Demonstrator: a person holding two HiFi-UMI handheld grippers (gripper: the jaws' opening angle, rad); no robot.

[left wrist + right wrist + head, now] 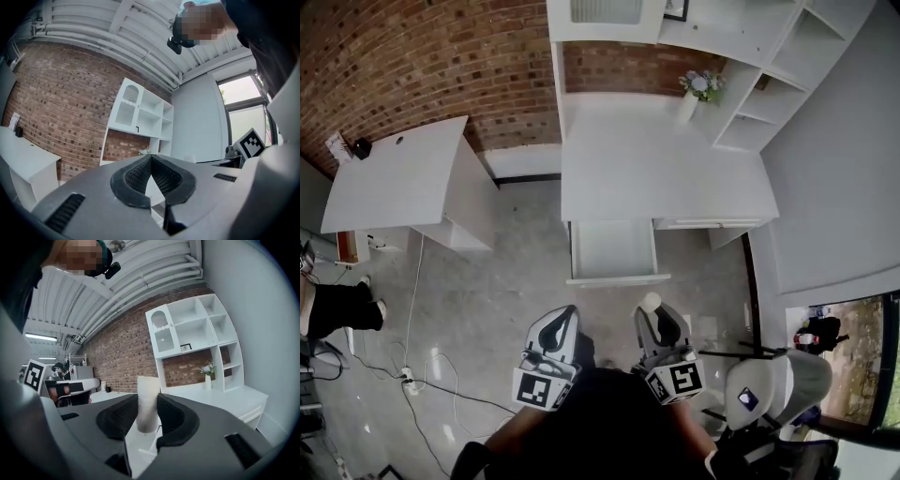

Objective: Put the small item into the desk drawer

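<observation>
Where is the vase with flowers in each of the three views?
Head view: vase with flowers, top, right of centre.
Left gripper view: vase, centre, mostly hidden.
Right gripper view: vase, right of centre.
Shared landmark: white shelf unit beside it.

Rough brick wall (412, 56), smooth white table (666, 178)
The floor (478, 309) is grey and glossy; the jaws' black pads (171, 416) look ribbed and matt, in smooth grey plastic.
</observation>
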